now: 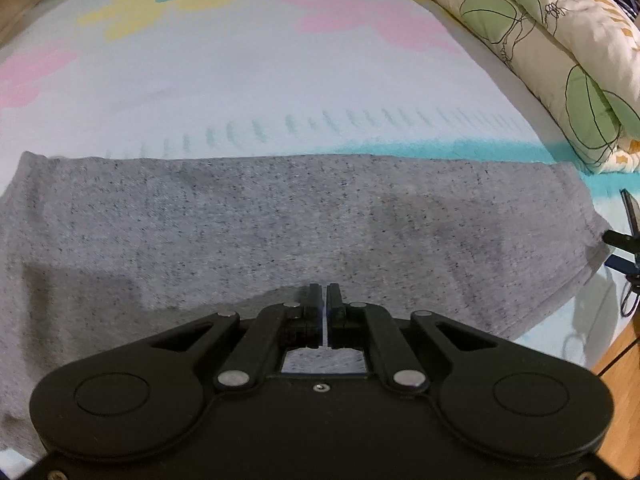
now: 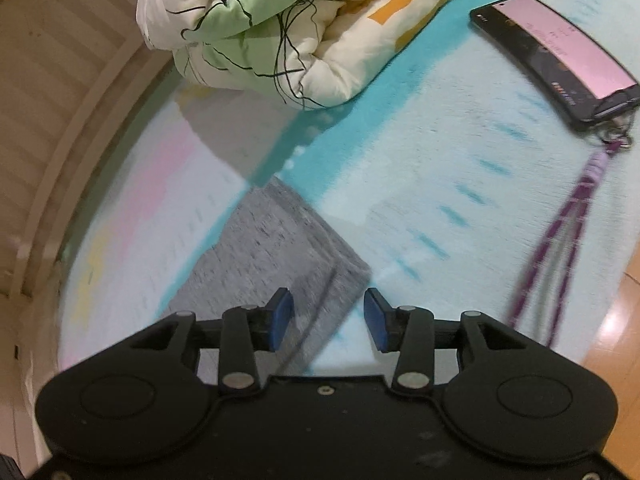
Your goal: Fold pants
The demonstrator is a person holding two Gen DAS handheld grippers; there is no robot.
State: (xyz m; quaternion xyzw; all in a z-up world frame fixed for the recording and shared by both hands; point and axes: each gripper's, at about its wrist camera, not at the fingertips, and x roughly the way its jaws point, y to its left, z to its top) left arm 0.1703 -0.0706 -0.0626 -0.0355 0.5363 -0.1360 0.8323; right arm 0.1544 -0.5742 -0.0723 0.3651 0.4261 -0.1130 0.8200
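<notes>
The grey heathered pants (image 1: 248, 220) lie flat across the bed sheet (image 1: 260, 80) in the left wrist view, spread from left to right. My left gripper (image 1: 324, 292) is shut, its jaws together over the near part of the pants; whether cloth is pinched between them cannot be told. In the right wrist view one end of the pants (image 2: 272, 256) lies on the sheet. My right gripper (image 2: 329, 312) is open and empty, just above that corner. The right gripper also shows at the far right of the left wrist view (image 1: 624, 248).
A folded floral quilt (image 2: 280, 28) lies at the back of the bed, also in the left wrist view (image 1: 560, 48). A phone (image 2: 556, 52) with a purple lanyard (image 2: 560, 232) lies at the right. Wooden floor (image 2: 616, 312) shows past the bed edge. A wall panel (image 2: 60, 100) is at left.
</notes>
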